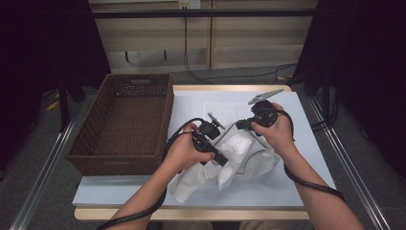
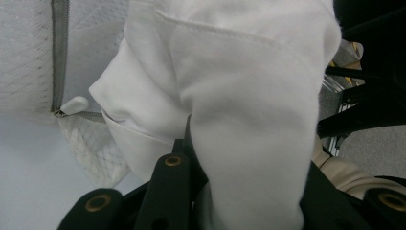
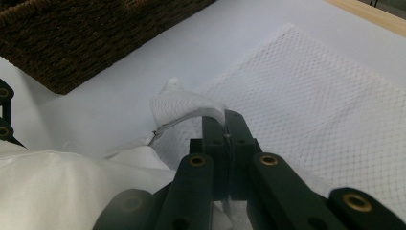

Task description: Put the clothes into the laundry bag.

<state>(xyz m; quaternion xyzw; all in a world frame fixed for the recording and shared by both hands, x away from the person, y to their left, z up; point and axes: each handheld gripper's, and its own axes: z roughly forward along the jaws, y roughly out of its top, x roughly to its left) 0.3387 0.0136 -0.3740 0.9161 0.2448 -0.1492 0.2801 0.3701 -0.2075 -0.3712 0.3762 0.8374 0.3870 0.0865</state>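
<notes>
High view: the left gripper (image 1: 221,159) and right gripper (image 1: 241,125) work a white garment (image 1: 239,158) into a mesh laundry bag (image 1: 225,112) on the table (image 1: 119,189), beside the wicker basket (image 1: 127,122). Left gripper view: jaws clamped on a thick garment fold. Right gripper view: jaws pinched together on the bag's edge; the thin mesh could slip free if pulled, closing the opening.

Table (image 1: 306,182) w/ pale-blue top: wicker basket (image 1: 125,125) at left, white mesh bag (image 3: 325,105) & white garment (image 1: 239,160) mid.

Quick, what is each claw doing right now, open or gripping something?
Left claw: closed on the white garment.
Right claw: closed on the edge of the mesh bag.
</notes>
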